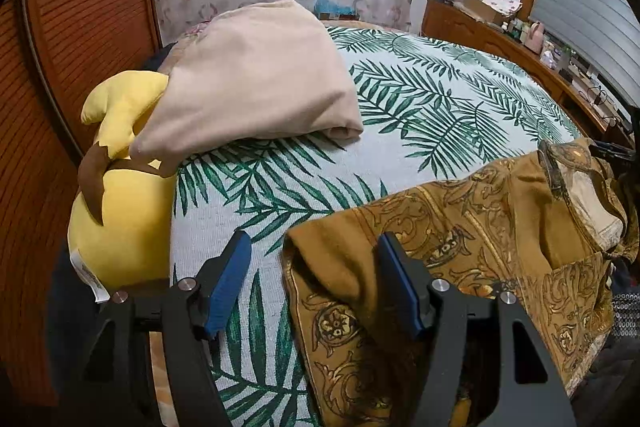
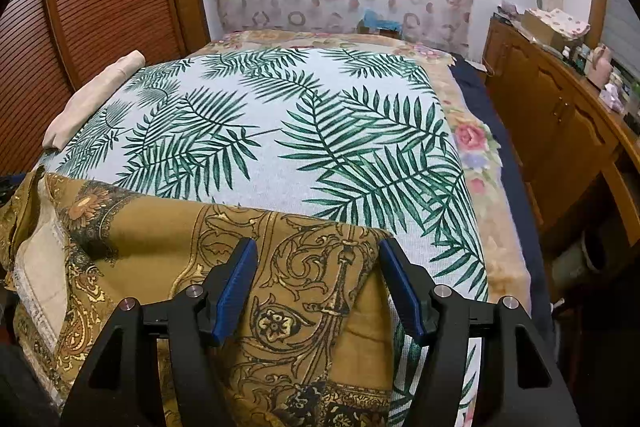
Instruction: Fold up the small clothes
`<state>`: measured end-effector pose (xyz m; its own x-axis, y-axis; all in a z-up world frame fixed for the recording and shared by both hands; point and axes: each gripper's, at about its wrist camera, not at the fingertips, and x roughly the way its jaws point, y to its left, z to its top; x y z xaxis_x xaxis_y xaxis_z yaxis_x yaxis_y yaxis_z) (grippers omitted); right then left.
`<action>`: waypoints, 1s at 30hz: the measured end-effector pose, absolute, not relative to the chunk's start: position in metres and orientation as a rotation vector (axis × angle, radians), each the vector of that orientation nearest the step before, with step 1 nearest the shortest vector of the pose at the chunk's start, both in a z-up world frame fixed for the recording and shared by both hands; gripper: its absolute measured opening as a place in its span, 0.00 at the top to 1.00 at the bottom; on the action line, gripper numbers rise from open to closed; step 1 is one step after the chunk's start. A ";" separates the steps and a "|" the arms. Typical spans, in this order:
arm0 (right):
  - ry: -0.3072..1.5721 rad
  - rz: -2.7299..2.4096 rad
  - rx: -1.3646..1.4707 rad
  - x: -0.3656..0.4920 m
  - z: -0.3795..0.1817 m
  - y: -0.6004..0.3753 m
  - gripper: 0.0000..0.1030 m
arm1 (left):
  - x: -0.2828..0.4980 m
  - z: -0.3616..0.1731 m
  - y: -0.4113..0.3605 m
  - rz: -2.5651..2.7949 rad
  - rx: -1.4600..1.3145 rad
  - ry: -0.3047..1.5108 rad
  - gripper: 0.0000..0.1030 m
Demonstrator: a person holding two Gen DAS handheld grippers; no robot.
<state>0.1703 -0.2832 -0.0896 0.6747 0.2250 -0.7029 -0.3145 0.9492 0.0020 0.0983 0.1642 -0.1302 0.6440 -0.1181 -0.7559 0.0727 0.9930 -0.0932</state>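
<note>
Mustard-gold patterned garment (image 2: pixel 240 259) lies at near edge of palm-leaf bedspread (image 2: pixel 280 131). Left gripper (image 1: pixel 316 279) and right gripper (image 2: pixel 318 283): jaws spread, straddling its two corners, nothing pinched. Risk: pinching bedspread too, or corner slipping. Plush toy (image 1: pixel 120 211) tag: writing unreadable.

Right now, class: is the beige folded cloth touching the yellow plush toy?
Touching. The left wrist view shows the beige folded cloth lying over the yellow plush toy, its edge draped across the toy with no gap.

Yellow plush toy (image 1: pixel 120 227), perhaps a pillow (image 1: pixel 256 79)
</note>
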 end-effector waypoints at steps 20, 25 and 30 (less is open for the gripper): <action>0.779 0.285 -0.152 0.176 -0.097 -0.289 0.34 | 0.100 -0.128 0.151 -0.158 -0.026 0.881 0.84; 0.789 0.265 -0.117 0.184 -0.099 -0.299 0.34 | 0.100 -0.128 0.151 -0.164 -0.033 0.878 0.84; 0.781 0.333 -0.139 0.176 -0.099 -0.290 0.52 | 0.093 -0.123 0.151 -0.200 -0.053 0.849 0.93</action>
<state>0.1760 -0.2895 -0.0985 0.6614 0.2428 -0.7097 -0.3449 0.9386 -0.0003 0.0928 0.1512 -0.1227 0.6433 -0.1964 -0.7400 0.1540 0.9800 -0.1262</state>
